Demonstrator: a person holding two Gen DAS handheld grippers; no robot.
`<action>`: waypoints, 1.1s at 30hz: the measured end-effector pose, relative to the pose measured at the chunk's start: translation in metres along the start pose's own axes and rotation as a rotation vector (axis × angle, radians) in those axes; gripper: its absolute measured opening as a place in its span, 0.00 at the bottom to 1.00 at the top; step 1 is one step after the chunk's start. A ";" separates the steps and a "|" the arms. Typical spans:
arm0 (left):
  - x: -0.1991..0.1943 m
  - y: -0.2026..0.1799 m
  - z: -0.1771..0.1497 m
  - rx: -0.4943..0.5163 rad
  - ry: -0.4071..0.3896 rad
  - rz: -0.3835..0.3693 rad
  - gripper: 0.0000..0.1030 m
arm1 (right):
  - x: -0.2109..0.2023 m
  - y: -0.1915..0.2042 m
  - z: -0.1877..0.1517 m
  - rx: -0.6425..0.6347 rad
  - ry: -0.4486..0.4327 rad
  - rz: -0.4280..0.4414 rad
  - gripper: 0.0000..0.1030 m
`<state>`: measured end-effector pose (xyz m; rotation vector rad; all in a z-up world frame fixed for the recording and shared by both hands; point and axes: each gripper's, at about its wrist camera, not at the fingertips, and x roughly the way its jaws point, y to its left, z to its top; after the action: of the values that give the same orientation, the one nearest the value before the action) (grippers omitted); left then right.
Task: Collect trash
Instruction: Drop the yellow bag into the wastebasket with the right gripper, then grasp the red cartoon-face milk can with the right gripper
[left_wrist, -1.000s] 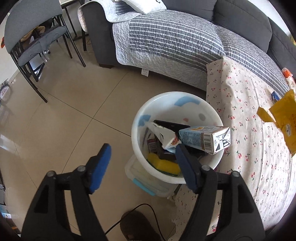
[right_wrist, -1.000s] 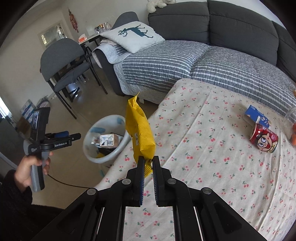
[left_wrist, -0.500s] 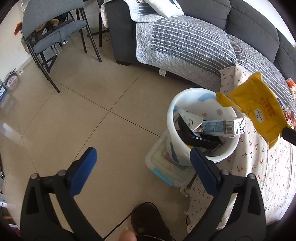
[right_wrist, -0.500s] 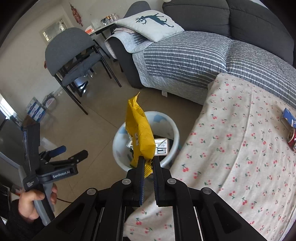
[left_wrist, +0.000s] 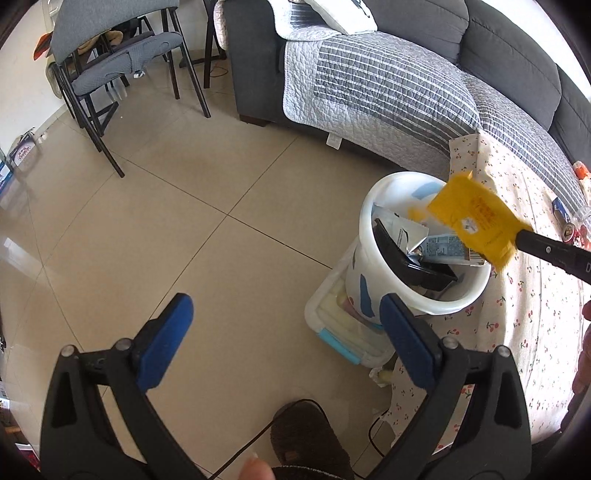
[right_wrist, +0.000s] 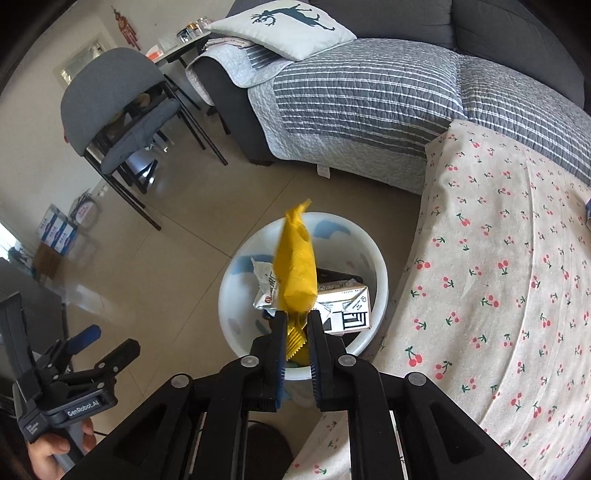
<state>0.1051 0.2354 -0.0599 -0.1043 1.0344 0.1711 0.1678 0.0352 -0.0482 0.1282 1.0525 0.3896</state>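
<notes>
A: Where is the crinkled yellow foil wrapper?

B: Frame centre, over the round white plastic bin. The right hand-held gripper is opening, its pads loosening on the wrapper's lower edge. The left hand-held gripper stands wide open, empty, lower centre.

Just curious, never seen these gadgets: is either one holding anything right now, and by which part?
The right hand-held gripper has the yellow wrapper by its crimped bottom edge, above the white bin; its jaws are opening. The left hand-held gripper is empty.
</notes>
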 end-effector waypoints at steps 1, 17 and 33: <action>-0.001 -0.002 0.000 0.004 -0.002 -0.003 0.97 | -0.003 0.000 0.000 -0.004 -0.007 -0.002 0.25; -0.016 -0.054 0.003 0.078 -0.010 -0.036 0.98 | -0.087 -0.086 -0.014 0.046 -0.089 -0.126 0.60; -0.035 -0.153 0.016 0.160 -0.040 -0.109 0.98 | -0.151 -0.260 -0.045 0.304 -0.124 -0.337 0.86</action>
<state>0.1303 0.0843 -0.0214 -0.0114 0.9966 -0.0086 0.1283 -0.2648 -0.0211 0.2393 0.9839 -0.0843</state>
